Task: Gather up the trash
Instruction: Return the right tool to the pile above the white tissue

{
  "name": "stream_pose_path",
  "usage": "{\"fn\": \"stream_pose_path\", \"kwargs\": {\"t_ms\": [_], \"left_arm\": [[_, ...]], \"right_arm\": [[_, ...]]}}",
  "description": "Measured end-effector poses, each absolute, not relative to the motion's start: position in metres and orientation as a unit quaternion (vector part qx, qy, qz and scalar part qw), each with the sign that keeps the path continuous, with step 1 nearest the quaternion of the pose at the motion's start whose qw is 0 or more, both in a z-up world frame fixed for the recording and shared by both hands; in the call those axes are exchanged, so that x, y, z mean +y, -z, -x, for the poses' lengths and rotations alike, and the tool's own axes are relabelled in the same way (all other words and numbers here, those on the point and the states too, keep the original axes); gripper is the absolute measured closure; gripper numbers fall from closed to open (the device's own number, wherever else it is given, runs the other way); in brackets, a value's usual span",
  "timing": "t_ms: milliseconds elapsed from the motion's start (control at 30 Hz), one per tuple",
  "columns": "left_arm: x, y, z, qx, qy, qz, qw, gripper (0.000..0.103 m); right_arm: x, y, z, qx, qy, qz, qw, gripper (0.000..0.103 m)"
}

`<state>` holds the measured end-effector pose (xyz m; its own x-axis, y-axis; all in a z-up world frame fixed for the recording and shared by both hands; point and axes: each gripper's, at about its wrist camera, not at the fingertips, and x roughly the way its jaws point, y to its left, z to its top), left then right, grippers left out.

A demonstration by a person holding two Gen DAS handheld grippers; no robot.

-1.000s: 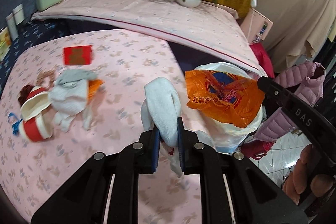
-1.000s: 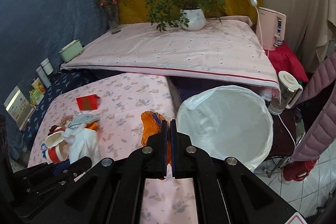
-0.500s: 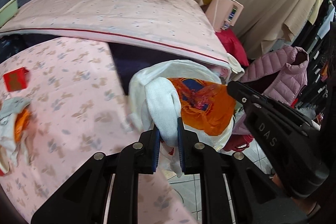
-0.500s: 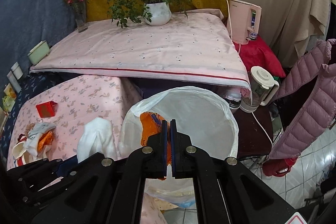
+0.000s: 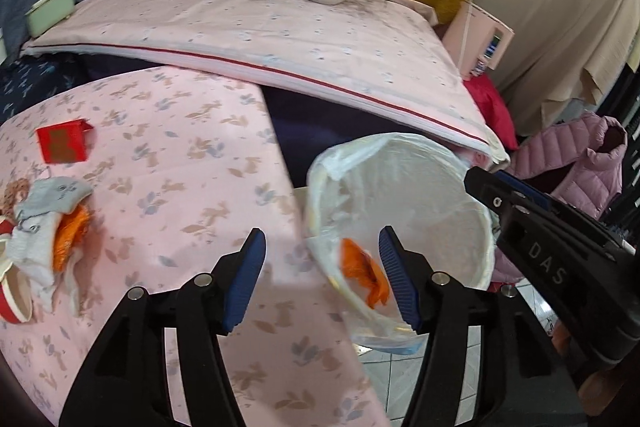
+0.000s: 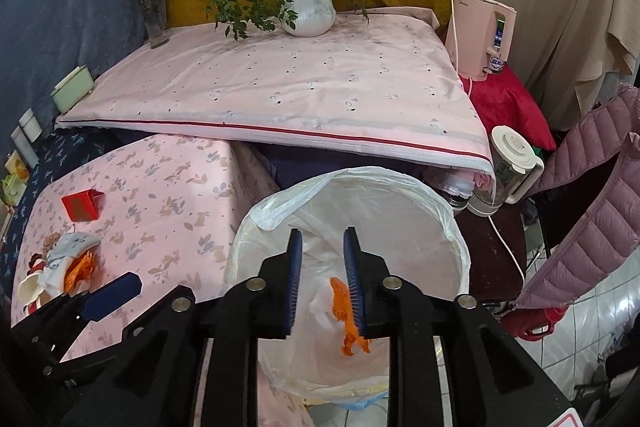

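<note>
Left of the lined bin (image 6: pixel 452 227), the pile of cup, grey cloth and orange scrap (image 5: pixel 48 223) and the red packet (image 5: pixel 62 145) lie on the pink table (image 5: pixel 180 167), so collecting is, I judge, part done. The left gripper (image 5: pixel 320 273), clamped on a white cloth half a second ago, now gapes wide and empty over the table edge beside the bin. The right gripper (image 6: pixel 322 281) has likewise parted over the bin mouth, its orange bag (image 6: pixel 346 319) lying inside; room above the bin is free, the upper table's edge (image 6: pixel 280 131) just behind.

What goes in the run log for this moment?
left gripper: open | right gripper: open | orange wrapper: inside bin liner | pile: on table
</note>
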<state>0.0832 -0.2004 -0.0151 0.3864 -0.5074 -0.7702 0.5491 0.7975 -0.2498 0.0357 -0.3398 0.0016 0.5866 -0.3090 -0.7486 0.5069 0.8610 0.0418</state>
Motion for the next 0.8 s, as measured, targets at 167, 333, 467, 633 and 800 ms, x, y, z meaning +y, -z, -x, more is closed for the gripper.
{"fn": "stream_pose_path", "kwargs": {"t_ms": [167, 333, 467, 633, 800], "left_arm": [[-0.175, 0.016, -0.09, 0.456, 0.289, -0.015, 0.841, 0.047], [-0.154, 0.014, -0.093, 0.451, 0.268, -0.015, 0.851, 0.047], [-0.131, 0.014, -0.096, 0.452, 0.247, -0.008, 0.857, 0.047], [-0.1, 0.013, -0.098, 0.447, 0.213, -0.001, 0.869, 0.039], [-0.064, 0.012, -0.1, 0.442, 0.173, 0.002, 0.88, 0.034]], "right_arm": [[-0.319, -0.003, -0.043, 0.394, 0.219, -0.118, 0.885, 0.069], [-0.301, -0.005, -0.047, 0.395, 0.208, -0.112, 0.888, 0.062], [-0.286, -0.008, -0.05, 0.395, 0.199, -0.11, 0.89, 0.056], [-0.261, -0.01, -0.053, 0.397, 0.181, -0.104, 0.894, 0.052], [-0.233, -0.009, -0.058, 0.402, 0.157, -0.099, 0.897, 0.048]]}}
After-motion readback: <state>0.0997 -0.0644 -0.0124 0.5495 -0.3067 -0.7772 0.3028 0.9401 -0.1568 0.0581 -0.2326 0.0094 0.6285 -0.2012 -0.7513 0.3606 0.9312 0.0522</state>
